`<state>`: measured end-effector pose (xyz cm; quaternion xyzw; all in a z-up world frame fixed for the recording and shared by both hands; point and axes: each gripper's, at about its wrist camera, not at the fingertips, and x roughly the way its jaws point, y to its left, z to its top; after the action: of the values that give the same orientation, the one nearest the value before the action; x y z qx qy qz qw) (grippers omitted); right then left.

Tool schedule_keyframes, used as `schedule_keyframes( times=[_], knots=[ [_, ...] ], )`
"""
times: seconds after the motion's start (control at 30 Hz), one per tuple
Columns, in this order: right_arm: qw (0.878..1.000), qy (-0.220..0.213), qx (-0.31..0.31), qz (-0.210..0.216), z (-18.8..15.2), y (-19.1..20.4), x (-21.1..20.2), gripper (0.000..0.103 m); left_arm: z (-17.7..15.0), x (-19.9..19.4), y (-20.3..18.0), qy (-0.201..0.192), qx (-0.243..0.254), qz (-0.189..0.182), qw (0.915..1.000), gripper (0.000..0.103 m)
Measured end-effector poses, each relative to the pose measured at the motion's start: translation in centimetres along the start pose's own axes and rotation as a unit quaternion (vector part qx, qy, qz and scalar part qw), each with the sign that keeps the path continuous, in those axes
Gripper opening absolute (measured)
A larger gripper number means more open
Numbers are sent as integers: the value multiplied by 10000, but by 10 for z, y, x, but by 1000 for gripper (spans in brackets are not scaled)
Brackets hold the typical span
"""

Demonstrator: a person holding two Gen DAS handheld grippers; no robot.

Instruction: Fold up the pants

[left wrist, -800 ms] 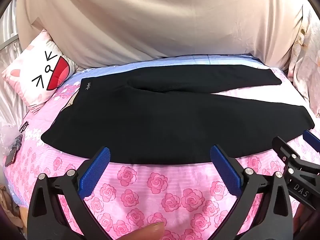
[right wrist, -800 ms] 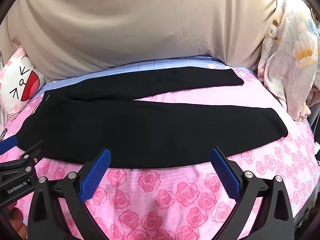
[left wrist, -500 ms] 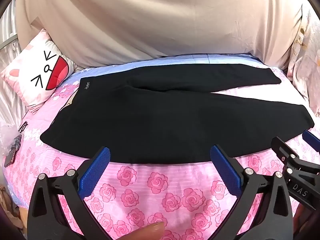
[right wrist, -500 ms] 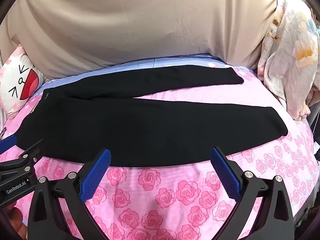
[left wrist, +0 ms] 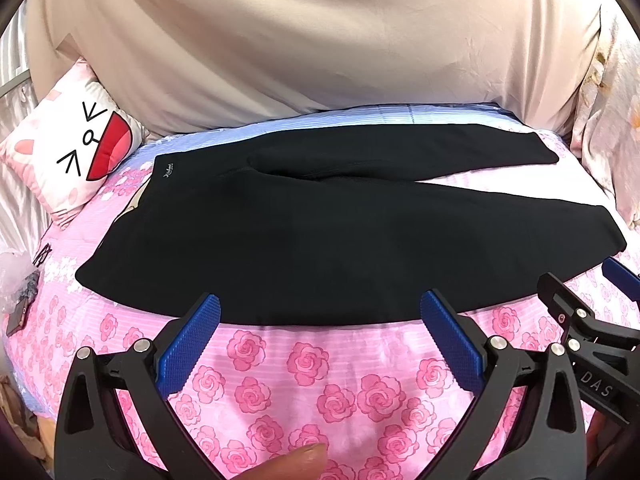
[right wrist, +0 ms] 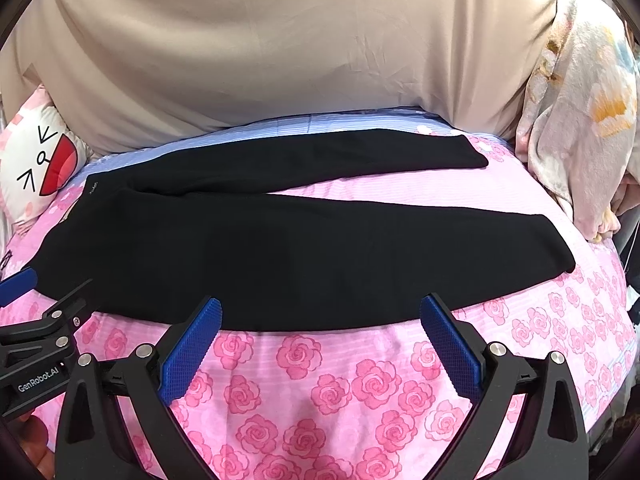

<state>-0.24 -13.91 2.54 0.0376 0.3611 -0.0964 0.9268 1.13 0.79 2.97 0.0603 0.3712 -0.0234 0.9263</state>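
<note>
Black pants (left wrist: 320, 240) (right wrist: 280, 248) lie flat across a pink rose-patterned bed, waistband to the left and both legs running right, spread in a narrow V. My left gripper (left wrist: 320, 308) hovers open just short of the near hem edge, nothing between its blue pads. My right gripper (right wrist: 320, 312) is likewise open and empty at the near edge, further right along the near leg. The right gripper also shows at the right edge of the left wrist view (left wrist: 616, 288); the left gripper shows at the left edge of the right wrist view (right wrist: 36, 300).
A cartoon-face pillow (left wrist: 76, 148) leans at the back left. A beige sheet (left wrist: 320, 40) hangs behind the bed. A floral quilt (right wrist: 580, 120) is piled at the right. Small items (left wrist: 20, 304) lie at the bed's left edge. A fingertip (left wrist: 296, 464) shows at the bottom.
Both grippers have shifted very slightly; the pants sit a touch higher in both views. Nothing was grasped and the jaws stay wide.
</note>
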Motion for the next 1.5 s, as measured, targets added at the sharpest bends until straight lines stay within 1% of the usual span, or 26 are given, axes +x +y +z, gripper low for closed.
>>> schedule_keyframes(
  times=[0.23, 0.4, 0.5, 0.63, 0.77, 0.9, 1.07, 1.3, 1.5],
  knots=[
    [10000, 16, 54, -7, 1, 0, 1, 98, 0, 2, -3, 25, 28, 12, 10000, 98],
    [9997, -21, 190, 128, 1, -2, 2, 98, 0, 3, -5, 28, 71, 10, 10000, 98],
    [9997, -54, 199, 135, 1, -3, 2, 98, -1, 4, -6, 41, 90, 6, 10000, 98],
    [10000, -11, 85, 19, 1, -2, 3, 98, -1, 4, -7, 47, 100, 3, 9999, 98],
    [9999, -36, 103, 32, 1, -3, 3, 98, -1, 4, -7, 50, 96, -4, 9999, 98],
    [9999, 1, -48, -90, 0, -2, 3, 98, -1, 5, -8, 49, 110, 7, 9999, 98],
    [10000, 20, -49, -43, 0, -2, 4, 98, -1, 6, -9, 59, 149, 13, 9999, 98],
    [9999, 70, -84, -109, 0, -1, 5, 98, -1, 7, -11, 66, 155, -3, 9999, 98],
    [9999, 22, -65, -77, -2, -2, 6, 98, 0, 9, -11, 80, 142, -2, 9999, 98]
  ],
)
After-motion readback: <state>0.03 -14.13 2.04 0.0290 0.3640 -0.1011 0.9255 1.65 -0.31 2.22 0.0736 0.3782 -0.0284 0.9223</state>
